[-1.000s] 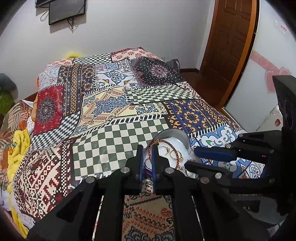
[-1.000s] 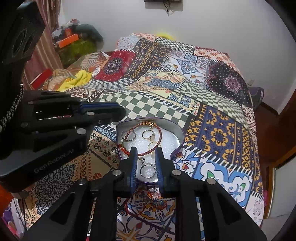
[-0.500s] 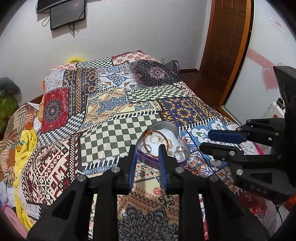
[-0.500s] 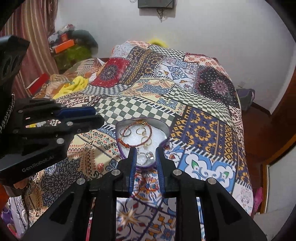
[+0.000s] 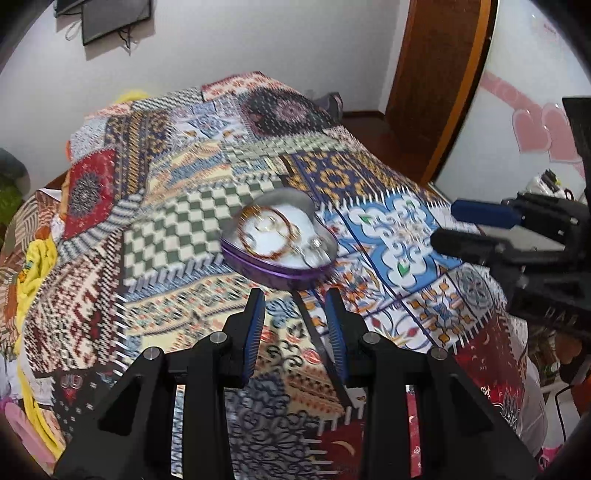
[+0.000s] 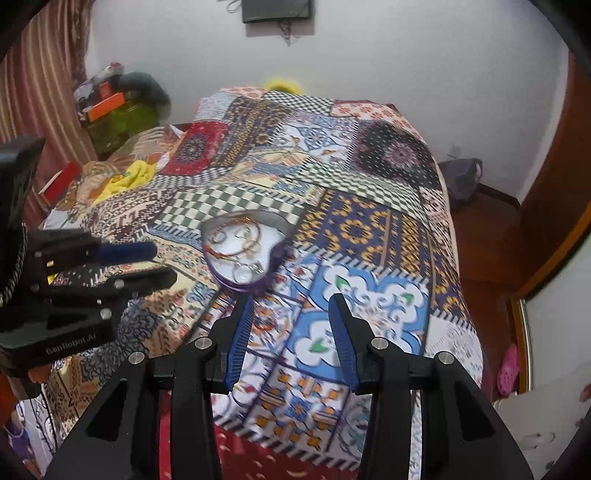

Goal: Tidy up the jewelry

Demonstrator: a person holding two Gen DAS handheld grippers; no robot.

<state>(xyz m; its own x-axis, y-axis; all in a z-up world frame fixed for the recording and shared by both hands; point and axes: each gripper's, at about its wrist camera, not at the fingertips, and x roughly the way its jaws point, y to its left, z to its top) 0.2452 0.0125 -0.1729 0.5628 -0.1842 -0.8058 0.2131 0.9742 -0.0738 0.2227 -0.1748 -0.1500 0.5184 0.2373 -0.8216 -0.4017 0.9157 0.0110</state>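
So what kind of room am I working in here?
Most likely a bedroom: the heart-shaped tin of jewelry sits on a bed under a patchwork bedspread, with a wall-mounted screen and a wooden door beyond.

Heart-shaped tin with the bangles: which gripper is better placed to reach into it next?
Probably the left gripper. Its open fingers point almost straight at the heart-shaped tin and look nearer to its rim. The right gripper, also open, points past it, with the tin off to its left.

One tin (image 5: 280, 271), two hand-held grippers (image 5: 295, 295)
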